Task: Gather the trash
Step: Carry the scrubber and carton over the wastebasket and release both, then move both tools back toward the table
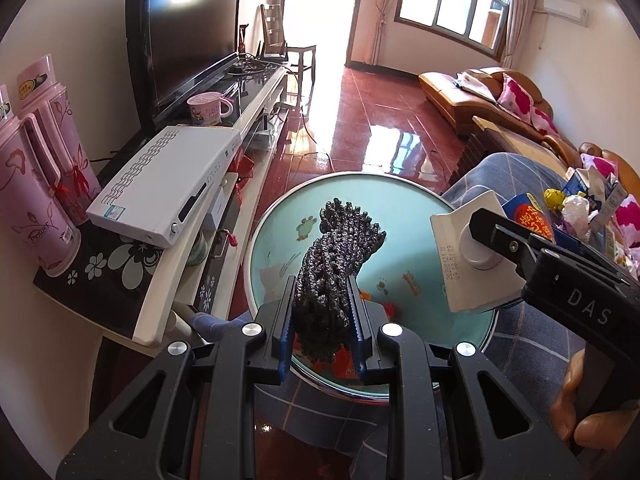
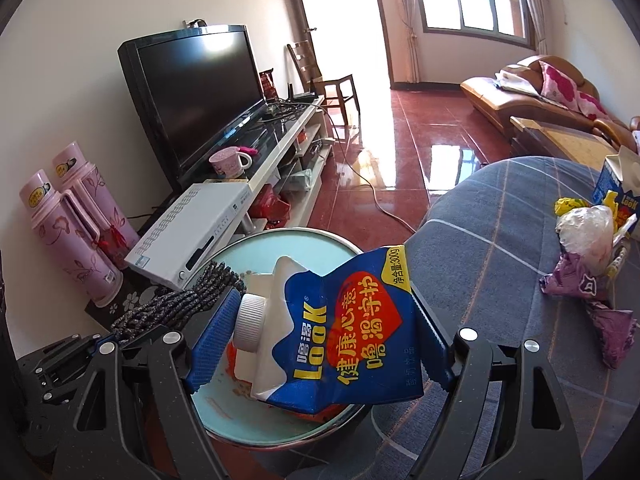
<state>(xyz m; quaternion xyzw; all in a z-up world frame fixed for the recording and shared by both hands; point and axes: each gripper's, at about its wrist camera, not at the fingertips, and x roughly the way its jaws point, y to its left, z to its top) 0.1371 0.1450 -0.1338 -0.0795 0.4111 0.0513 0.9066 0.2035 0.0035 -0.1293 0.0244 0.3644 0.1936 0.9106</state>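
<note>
1. the left claw (image 1: 322,320) is clamped on a dark knitted bundle (image 1: 340,256), its blue pads pressed to both sides; the bundle stands up toward 12 o'clock over the pale blue basin (image 1: 420,216), seemingly brought there to be dropped in.

2. the right claw (image 2: 320,344) is clamped wide on a crushed blue milk carton (image 2: 344,332), white screw cap (image 2: 250,322) turned to 9 o'clock. in the left wrist view the same carton enters from 3 o'clock over the basin's rim.

3. the basin, metal-rimmed with cartoon prints inside, serves as the trash bin; scraps of orange wrapper (image 1: 344,364) and a bit of white paper (image 1: 276,276) already lie on its floor, below the bundle.

4. both pieces hang above the basin, close to each other; neither rests in it yet. letting go looks like the next step, and the tall bundle could topple over the rim if released off-centre.

5. more trash waits at 3 o'clock in the right wrist view: a clear plastic bag (image 2: 586,236), a purple wrapper (image 2: 600,304) and a second blue carton (image 2: 618,180), heaped on a grey checked cover (image 2: 480,240).

6. at 10 o'clock, the tv stand (image 2: 288,148) carries a television (image 2: 196,96), a white set-top box (image 2: 188,228) and a pink mug (image 2: 230,162); two pink thermos flasks (image 2: 76,232) stand at 9 o'clock, none of it litter.
</note>
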